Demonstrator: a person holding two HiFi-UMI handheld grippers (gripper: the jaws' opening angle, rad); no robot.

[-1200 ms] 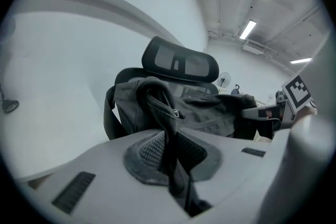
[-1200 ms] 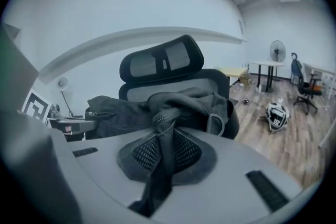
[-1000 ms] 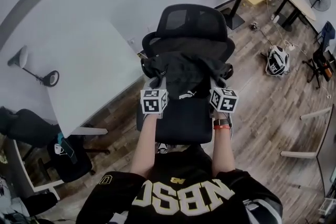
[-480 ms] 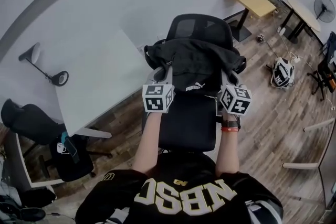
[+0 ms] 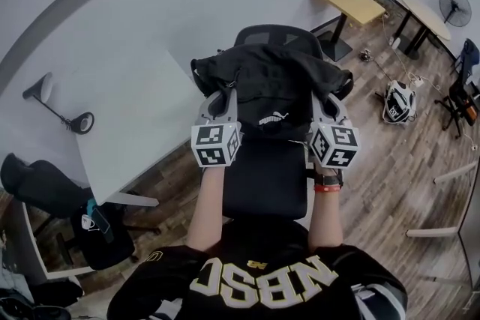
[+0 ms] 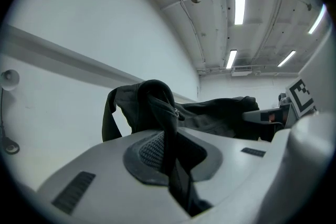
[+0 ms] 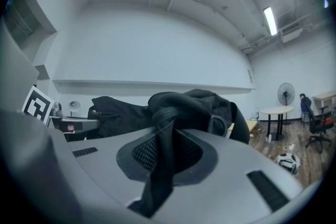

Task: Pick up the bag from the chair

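Observation:
A black bag with a white logo hangs in the air above the seat of a black mesh-backed office chair. My left gripper is shut on the bag's left edge, and black fabric with a zip is pinched between its jaws. On the other side my right gripper is shut on the bag's right edge, a fold of bag cloth clamped between the jaws. The bag covers most of the chair's backrest in the head view.
A white table with a desk lamp stands left of the chair. A second dark chair is at lower left. Far right are a yellow table, a round table, a fan and a helmet-like object on the wood floor.
Both grippers have risen and carried the bag up off the seat; it now hangs higher, in front of the backrest, and the seat is bare.

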